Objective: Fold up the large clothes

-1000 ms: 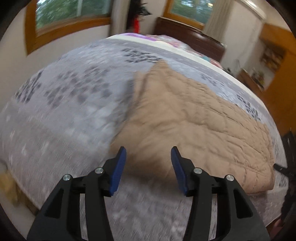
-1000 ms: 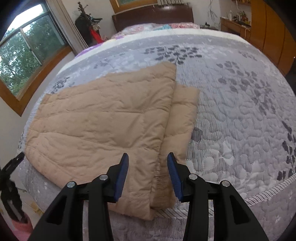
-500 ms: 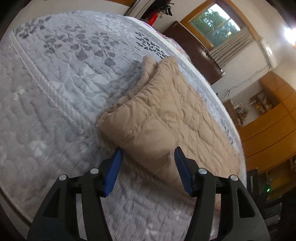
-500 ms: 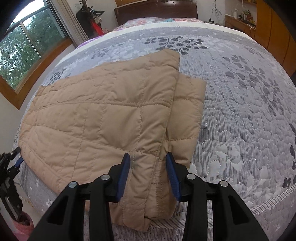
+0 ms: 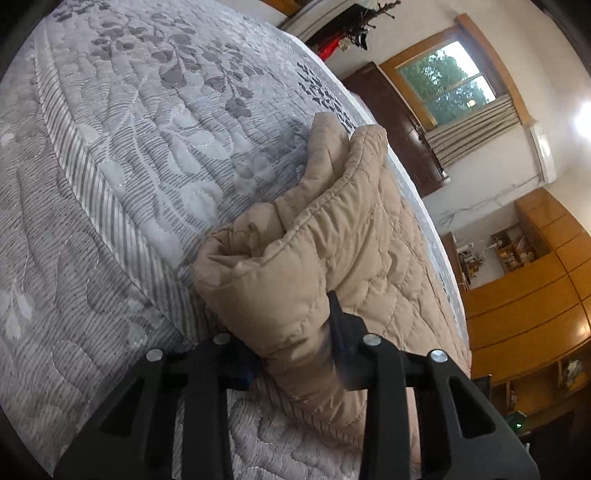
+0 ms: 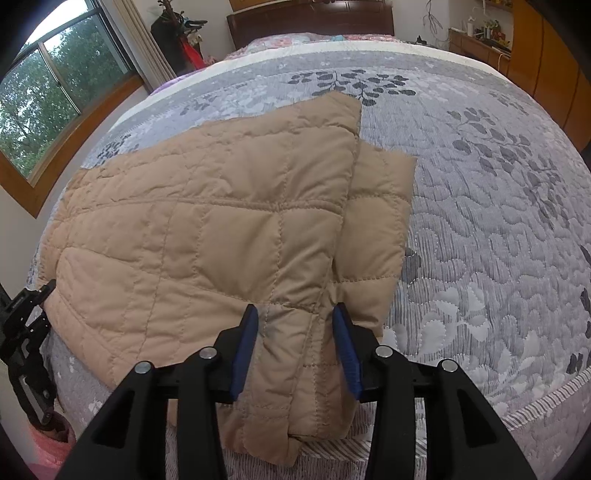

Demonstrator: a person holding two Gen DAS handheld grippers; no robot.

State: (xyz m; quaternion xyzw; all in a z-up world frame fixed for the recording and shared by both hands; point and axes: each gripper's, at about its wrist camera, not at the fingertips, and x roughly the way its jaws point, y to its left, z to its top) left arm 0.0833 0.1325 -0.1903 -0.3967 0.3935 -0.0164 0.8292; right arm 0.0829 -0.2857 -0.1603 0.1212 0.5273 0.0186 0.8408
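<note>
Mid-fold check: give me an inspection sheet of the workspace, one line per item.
Surface: bed with grey leaf-pattern quilt.
Job's things: tan quilted coat, folded, lying at the bed's near edge.
Clutter: nothing seen on the bed.
Grippers: left gripper has just been closing, pads pinching a coat corner; right gripper astride the coat's near edge, grip unclear.
Cables: wires on the far wall.
Surroundings: windows, headboard, wooden cabinets.

1 tan quilted jacket (image 6: 207,236) lies folded on 1 bed with a grey leaf-patterned bedspread (image 6: 498,229). 2 grippers show: the left gripper (image 5: 291,343) at 6 o'clock in its own view, the right gripper (image 6: 295,347) likewise at 6 o'clock. 1 window (image 6: 40,99) sits at 10 o'clock in the right view, and 1 dark headboard (image 6: 310,18) at 12 o'clock.
</note>
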